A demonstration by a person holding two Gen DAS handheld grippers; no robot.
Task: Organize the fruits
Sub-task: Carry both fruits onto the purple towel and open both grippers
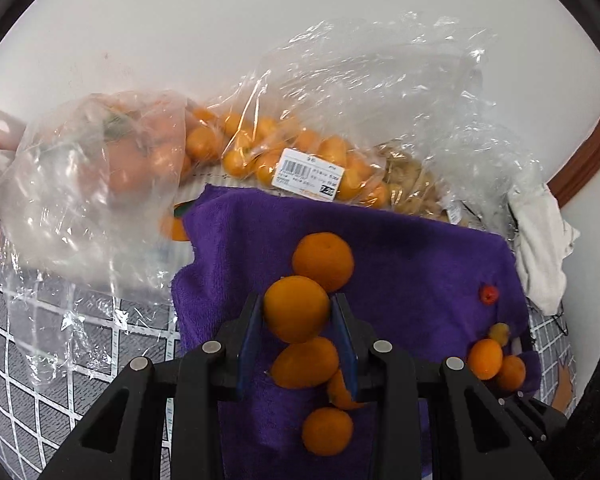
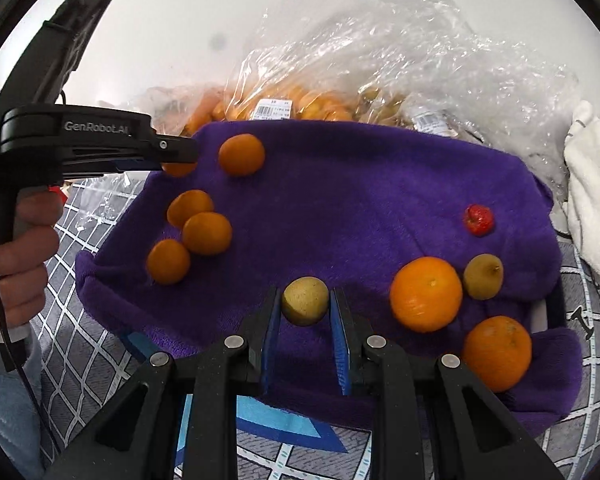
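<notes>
left hand-held gripper (image 1: 297, 312) clamps a mandarin (image 1: 296, 309); right hand-held gripper (image 2: 305, 304) grips a yellow-green fruit (image 2: 305, 301). lower each beside its like on the purple towel (image 2: 340, 200), then release.

Purple towel (image 2: 340, 200): plush cloth, matt, napped. Produce bags (image 1: 380, 92) at 12 o'clock: thin clear plastic, crinkled, glossy. Price label (image 1: 309, 175): printed paper. Mandarin (image 1: 296, 308): dimpled, slight sheen. Grid-pattern mat (image 1: 40, 360): woven-looking, matt.
</notes>
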